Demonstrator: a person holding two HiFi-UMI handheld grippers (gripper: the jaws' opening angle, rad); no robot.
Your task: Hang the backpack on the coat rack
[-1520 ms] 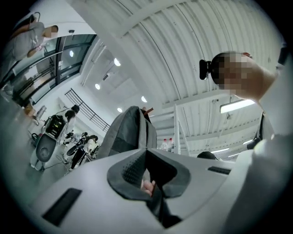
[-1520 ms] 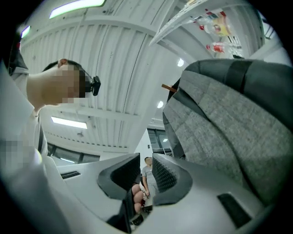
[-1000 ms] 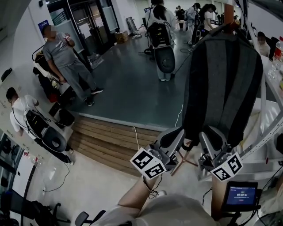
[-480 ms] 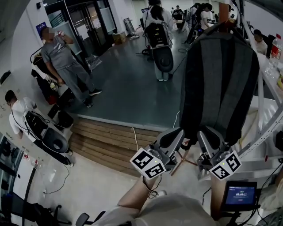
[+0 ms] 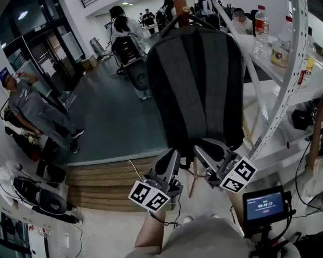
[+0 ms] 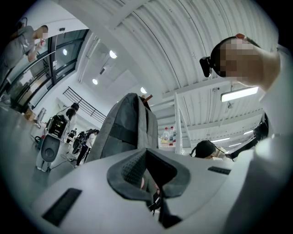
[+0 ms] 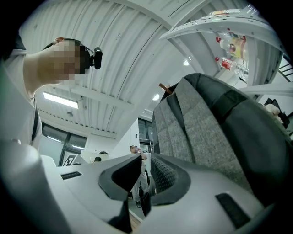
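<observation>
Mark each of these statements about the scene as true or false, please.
1. The top of the backpack is up at the wooden post of the coat rack. True.
2. The backpack is bright red. False: it is grey and black.
3. Some bottles stand on the white shelf at the right. True.
4. Both grippers are above the backpack. False: the left gripper and the right gripper are at its lower end.
5. The small screen at the bottom right is switched off. False: it is lit and shows a blue display.
</observation>
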